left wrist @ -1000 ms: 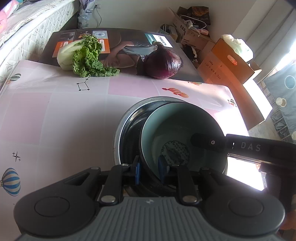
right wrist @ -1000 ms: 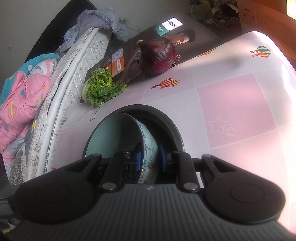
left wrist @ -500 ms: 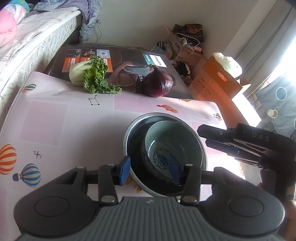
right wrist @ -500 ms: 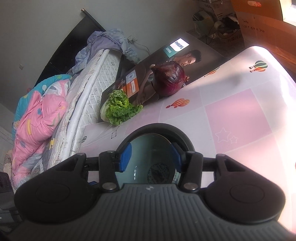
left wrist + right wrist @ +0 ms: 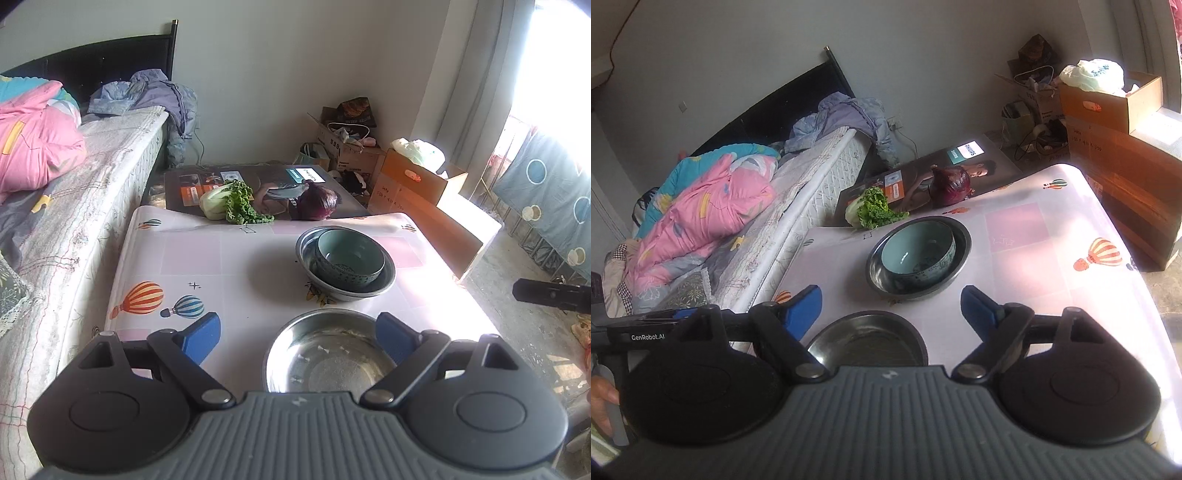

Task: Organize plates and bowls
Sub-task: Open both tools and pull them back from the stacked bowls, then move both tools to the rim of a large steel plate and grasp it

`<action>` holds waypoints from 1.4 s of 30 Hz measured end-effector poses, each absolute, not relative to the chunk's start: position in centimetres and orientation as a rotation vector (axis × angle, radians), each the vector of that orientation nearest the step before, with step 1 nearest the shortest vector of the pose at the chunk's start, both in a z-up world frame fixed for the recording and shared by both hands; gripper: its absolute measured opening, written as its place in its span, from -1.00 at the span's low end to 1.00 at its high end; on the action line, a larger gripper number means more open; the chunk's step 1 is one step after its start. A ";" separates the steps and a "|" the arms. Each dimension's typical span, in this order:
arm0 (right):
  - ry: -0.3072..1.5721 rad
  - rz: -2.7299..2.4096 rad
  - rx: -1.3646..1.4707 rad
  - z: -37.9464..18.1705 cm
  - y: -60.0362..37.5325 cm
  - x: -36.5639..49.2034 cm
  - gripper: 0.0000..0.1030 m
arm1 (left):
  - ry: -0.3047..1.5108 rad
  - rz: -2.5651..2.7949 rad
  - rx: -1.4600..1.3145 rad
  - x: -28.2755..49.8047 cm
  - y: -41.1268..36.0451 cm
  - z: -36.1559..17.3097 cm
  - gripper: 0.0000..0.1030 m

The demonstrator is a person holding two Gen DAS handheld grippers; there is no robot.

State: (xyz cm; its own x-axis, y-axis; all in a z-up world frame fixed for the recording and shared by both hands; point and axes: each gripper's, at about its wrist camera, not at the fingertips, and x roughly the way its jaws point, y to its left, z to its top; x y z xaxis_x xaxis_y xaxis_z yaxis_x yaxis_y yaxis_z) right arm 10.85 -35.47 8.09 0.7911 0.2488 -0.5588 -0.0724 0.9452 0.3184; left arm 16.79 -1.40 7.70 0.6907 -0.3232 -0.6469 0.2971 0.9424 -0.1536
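A teal ceramic bowl (image 5: 349, 256) sits tilted inside a larger steel bowl (image 5: 384, 282) at the middle of the table; both show in the right wrist view, teal bowl (image 5: 916, 249) in steel bowl (image 5: 962, 254). A second, empty steel bowl (image 5: 328, 352) stands nearer me, also in the right wrist view (image 5: 866, 343). My left gripper (image 5: 295, 332) is open, raised above the near bowl. My right gripper (image 5: 891, 308) is open and empty, pulled back above the same bowl.
The table (image 5: 207, 266) has a pink cloth with balloon prints. A green cabbage (image 5: 231, 203) and a purple cabbage (image 5: 317, 201) lie at its far edge on a printed box. A bed (image 5: 55, 206) runs along the left. Cardboard boxes (image 5: 417, 184) stand at the right.
Both grippers let go of the teal bowl, opened wide, and pulled back and up. The teal bowl now rests in the far steel bowl; the near steel bowl has come into view.
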 end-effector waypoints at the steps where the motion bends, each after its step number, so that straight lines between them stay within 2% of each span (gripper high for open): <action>1: 0.628 0.162 0.252 8.1 -34.8 9.5 0.75 | 0.718 -0.339 -0.034 15.7 -0.9 7.7 0.88; 4: 0.604 0.114 0.123 7.4 -31.8 4.7 0.97 | 0.698 -0.328 -0.013 11.7 1.0 6.9 0.92; 9: 0.609 0.086 0.026 5.6 -27.5 -0.3 0.97 | 0.667 -0.300 0.054 7.0 3.0 4.8 0.93; 17: 0.596 -0.027 -0.078 2.9 -22.7 -4.8 0.97 | 0.633 -0.240 -0.054 2.6 7.1 1.9 1.00; 26: 0.539 -0.107 -0.021 2.0 -21.3 -6.5 0.98 | 0.637 -0.263 -0.095 0.6 9.5 -0.2 1.00; 31: 0.580 -0.011 -0.004 0.7 -20.1 -6.1 0.98 | 0.666 -0.281 -0.160 0.3 10.6 -1.8 1.00; 42: 0.663 0.193 0.105 -2.0 -16.8 -1.9 0.97 | 0.715 -0.238 -0.122 1.1 10.9 -4.4 1.00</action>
State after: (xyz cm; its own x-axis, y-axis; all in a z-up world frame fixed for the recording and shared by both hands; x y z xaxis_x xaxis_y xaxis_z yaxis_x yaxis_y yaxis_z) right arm -1.86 -16.80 -1.96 0.7713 0.2109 -0.6005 -0.1444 0.9769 0.1577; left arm 1.09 10.93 -4.43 0.7295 -0.2571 -0.6338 0.1742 0.9659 -0.1914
